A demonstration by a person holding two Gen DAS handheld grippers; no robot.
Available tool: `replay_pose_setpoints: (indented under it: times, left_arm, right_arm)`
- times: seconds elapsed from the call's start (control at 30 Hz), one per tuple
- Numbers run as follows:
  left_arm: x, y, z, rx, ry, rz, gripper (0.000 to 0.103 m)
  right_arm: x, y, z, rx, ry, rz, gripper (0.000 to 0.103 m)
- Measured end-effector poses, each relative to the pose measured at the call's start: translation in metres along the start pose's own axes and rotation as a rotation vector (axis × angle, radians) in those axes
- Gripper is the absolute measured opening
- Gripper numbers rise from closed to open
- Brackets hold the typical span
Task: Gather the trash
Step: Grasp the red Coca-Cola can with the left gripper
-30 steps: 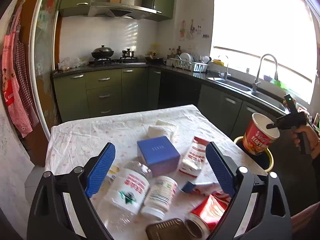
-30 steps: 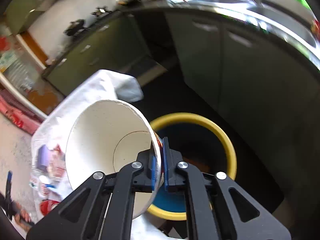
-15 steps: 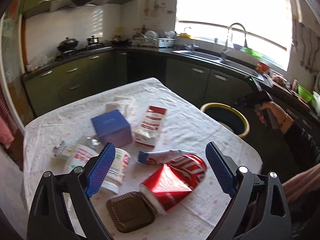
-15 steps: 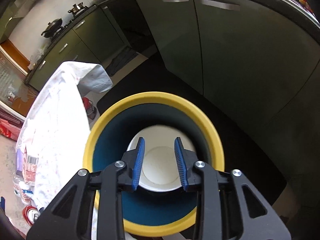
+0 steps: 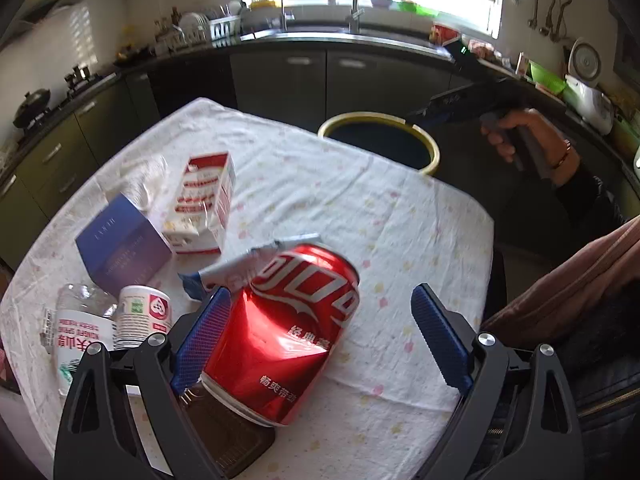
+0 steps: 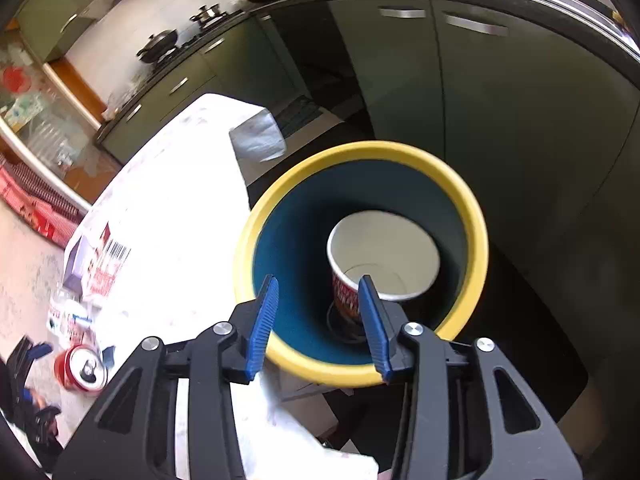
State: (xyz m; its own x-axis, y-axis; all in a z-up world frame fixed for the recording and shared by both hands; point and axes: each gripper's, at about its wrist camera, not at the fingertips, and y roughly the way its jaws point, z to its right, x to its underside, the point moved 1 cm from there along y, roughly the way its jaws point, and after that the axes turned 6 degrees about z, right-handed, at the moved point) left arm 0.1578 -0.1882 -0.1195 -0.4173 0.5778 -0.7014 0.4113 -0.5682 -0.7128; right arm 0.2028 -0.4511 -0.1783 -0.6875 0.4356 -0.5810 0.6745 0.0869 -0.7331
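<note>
Right wrist view, claw (image 6: 318,318) parted, cup (image 6: 382,258) inside bin (image 6: 478,236)

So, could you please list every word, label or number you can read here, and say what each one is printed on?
"畅爽带劲": white print low on the dented red cola can.
"NONGFU SPRING": label of the clear water bottle, seen upside down.
Large white logo across the can: stylised, not readable with certainty.
Blue box, red-and-white carton, small white bottle, red paper cup in the bin: print too small or blurred.

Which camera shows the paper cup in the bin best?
The right wrist view: it looks straight down into the yellow-rimmed bin, where the cup stands upright. The left wrist view shows only the bin's rim, not the cup.
</note>
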Motion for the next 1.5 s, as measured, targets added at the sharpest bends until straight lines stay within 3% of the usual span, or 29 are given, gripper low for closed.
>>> replay_pose_setpoints:
  times: [0.4,0.83,1.07,1.3,1.5]
  left_arm:
    - [0.003,0.026,-0.021,0.016,-0.011,-0.119,0.091]
    - [0.000,0.033,-0.030,0.033,0.004,-0.168,0.091]
    - [0.007,0.044,-0.022,0.067,0.036,-0.237,0.089]
    - [0.009,0.042,-0.011,0.065,0.017,-0.254,0.074]
    - [0.013,0.048,-0.003,0.087,-0.038,-0.282,0.080]
  right_arm:
    - [0.011,0.001,-0.026,-0.045,-0.067,-0.020,0.043]
    - [0.016,0.011,-0.032,-0.056,-0.079,-0.051,0.047]
    - [0.018,0.013,-0.032,-0.064,-0.086,-0.063,0.048]
    - [0.020,0.014,-0.032,-0.068,-0.087,-0.068,0.050]
    - [0.024,0.018,-0.031,-0.080,-0.086,-0.084,0.051]
